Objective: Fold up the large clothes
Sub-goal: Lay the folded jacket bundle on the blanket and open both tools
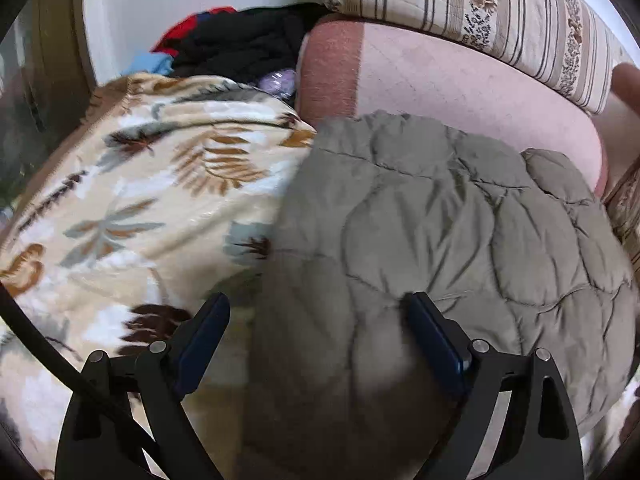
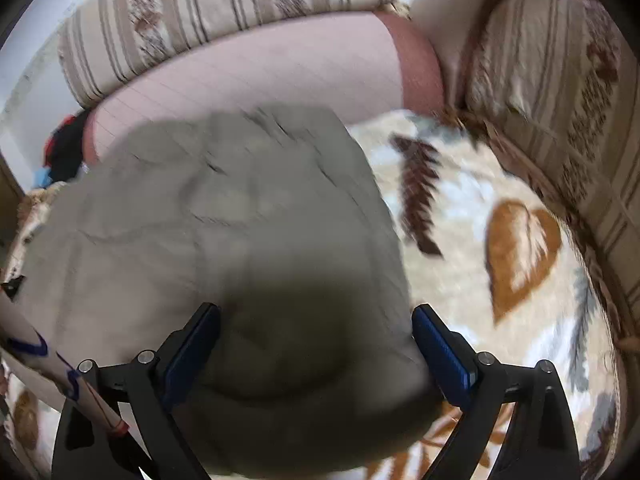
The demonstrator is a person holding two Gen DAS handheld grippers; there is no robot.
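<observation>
A grey-green quilted jacket [image 1: 432, 240] is seen lying in a folded heap across the centre and right of the left wrist view, spread on a cream blanket with a leaf print [image 1: 140, 208]. The left tongs [image 1: 316, 312] are held wide at the bottom of that frame, their blue-padded fingers standing apart over the jacket's near edge; nothing is gripped between them. In the right wrist view, which is blurred, the same jacket [image 2: 224, 232] fills the centre and left, and the right tongs [image 2: 316, 320] are likewise spread wide at the bottom, with the jacket's edge seen between the fingers but not pinched. A pink cushion [image 1: 460, 80] is seen behind the jacket in the upper middle, with a striped floral cushion [image 1: 500, 12] above it. A pile of dark and red clothes [image 1: 236, 44] is seen at the upper left of the left view.
</observation>
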